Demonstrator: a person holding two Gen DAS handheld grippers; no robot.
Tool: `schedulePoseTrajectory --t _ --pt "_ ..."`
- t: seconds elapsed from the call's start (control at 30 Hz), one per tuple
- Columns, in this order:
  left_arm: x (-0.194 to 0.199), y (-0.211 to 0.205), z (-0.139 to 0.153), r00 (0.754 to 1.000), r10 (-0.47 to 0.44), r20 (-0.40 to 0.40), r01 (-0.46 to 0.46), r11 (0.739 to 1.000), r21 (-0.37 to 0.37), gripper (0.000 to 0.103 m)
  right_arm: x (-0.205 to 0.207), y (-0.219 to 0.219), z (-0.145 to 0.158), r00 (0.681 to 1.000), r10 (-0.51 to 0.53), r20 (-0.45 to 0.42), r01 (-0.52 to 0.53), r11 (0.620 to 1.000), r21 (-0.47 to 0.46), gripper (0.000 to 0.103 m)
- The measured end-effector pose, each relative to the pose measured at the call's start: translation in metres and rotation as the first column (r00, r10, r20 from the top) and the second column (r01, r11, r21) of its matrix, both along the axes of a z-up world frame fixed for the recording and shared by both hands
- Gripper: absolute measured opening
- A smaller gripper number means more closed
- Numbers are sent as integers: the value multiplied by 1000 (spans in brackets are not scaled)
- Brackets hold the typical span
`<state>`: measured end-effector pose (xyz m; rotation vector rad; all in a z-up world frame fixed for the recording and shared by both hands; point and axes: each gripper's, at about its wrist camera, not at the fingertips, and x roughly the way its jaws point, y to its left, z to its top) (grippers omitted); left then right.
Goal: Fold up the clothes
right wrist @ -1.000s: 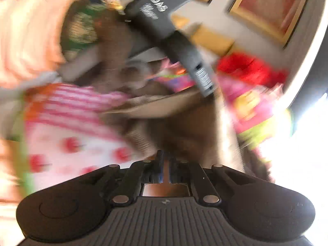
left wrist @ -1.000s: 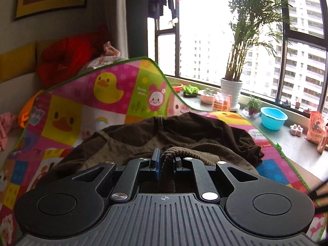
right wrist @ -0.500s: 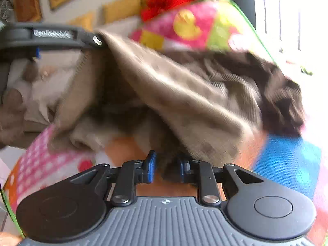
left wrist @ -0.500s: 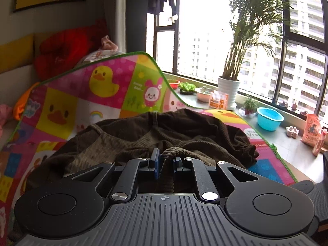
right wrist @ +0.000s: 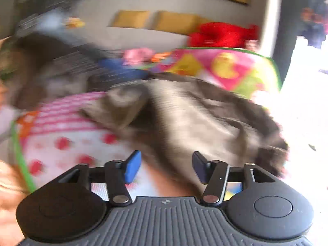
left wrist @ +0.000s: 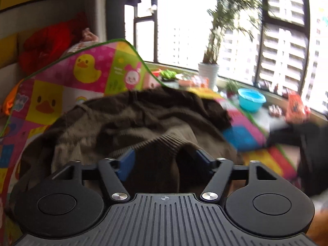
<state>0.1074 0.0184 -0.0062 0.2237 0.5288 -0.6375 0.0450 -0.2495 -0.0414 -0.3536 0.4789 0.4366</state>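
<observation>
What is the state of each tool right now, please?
Left tool: open, the brown garment lies between its fingers, not clamped.
Right tool: open, holding nothing; the garment lies ahead.

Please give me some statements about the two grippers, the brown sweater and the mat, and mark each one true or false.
1. The left gripper is open, its fingers spread apart. True.
2. The right gripper is shut on the sweater. False: it is open, and the cloth lies loose between and beyond its fingers.
3. The sweater lies crumpled on a colourful mat with duck pictures. True.
4. The sweater is white. False: it is brown.
5. A blue basin stands by the window. True.
</observation>
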Motion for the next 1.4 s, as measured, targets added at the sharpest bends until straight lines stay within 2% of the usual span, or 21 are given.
schedulePoseTrajectory --t 0.07,0.13,0.2,0.37,0.4,0.47,0.53,0.57,0.6,0.67,0.77,0.8,0.87,0.9,1.0,1.03,1.13,1.23,1.37,1.4 --pt "-22 12 -17 999 38 9 -38 997 72 90 -6 -16 -4 997 -60 39 62 996 -71 67" --pt "-32 24 -30 993 119 18 -120 984 132 92 -11 -27 -10 994 -88 67 97 985 -146 68" --pt "-33 37 -40 977 211 38 -214 960 181 93 -11 -24 -19 994 -82 72 95 978 -185 68" --pt "-6 43 -56 941 312 130 -337 895 294 93 16 15 -41 994 -57 95 79 966 -247 67" --pt "1 43 -56 930 335 152 -366 879 306 93 22 18 -40 989 -77 123 106 962 -250 66" --pt "7 53 -44 894 401 201 -445 852 276 94 29 13 -30 960 -167 225 221 945 -242 66" --pt "12 65 -32 848 470 244 -522 819 237 94 36 3 -24 911 -264 318 349 904 -248 66" --pt "14 72 -28 827 504 251 -555 802 220 94 39 0 -23 909 -272 315 356 900 -251 66" --pt "16 76 -26 818 522 242 -569 794 212 94 40 -1 -23 918 -263 296 340 906 -252 66" --pt "20 78 -29 826 525 204 -561 802 206 95 42 -3 -24 936 -243 256 308 917 -253 66" --pt "23 68 -42 870 474 133 -492 845 209 96 48 -2 -33 924 -232 305 329 887 -322 67" --pt "24 65 -47 879 462 122 -477 850 221 96 50 -1 -37 917 -228 327 341 873 -348 67" --pt "30 61 -57 876 463 132 -481 839 252 97 53 0 -44 903 -216 370 365 842 -398 67" --pt "33 62 -58 867 476 151 -499 826 262 97 55 1 -48 896 -210 391 377 825 -421 67" --pt "27 72 -50 790 536 299 -610 736 294 97 61 2 -59 873 -185 452 415 769 -487 66" --pt "20 77 -44 780 536 324 -620 730 286 97 58 0 -60 870 -189 455 422 763 -489 66" --pt "-6 83 -29 778 532 335 -621 735 273 97 38 -14 -54 873 -231 429 430 777 -459 66" --pt "-37 77 -26 801 501 326 -590 754 290 97 17 -28 -48 875 -271 400 440 790 -427 66" --pt "-68 72 -32 827 503 253 -561 770 304 96 -10 -47 -40 876 -323 359 454 803 -385 66" --pt "-74 72 -35 840 498 215 -542 781 311 96 -16 -52 -38 875 -335 348 458 806 -374 66"
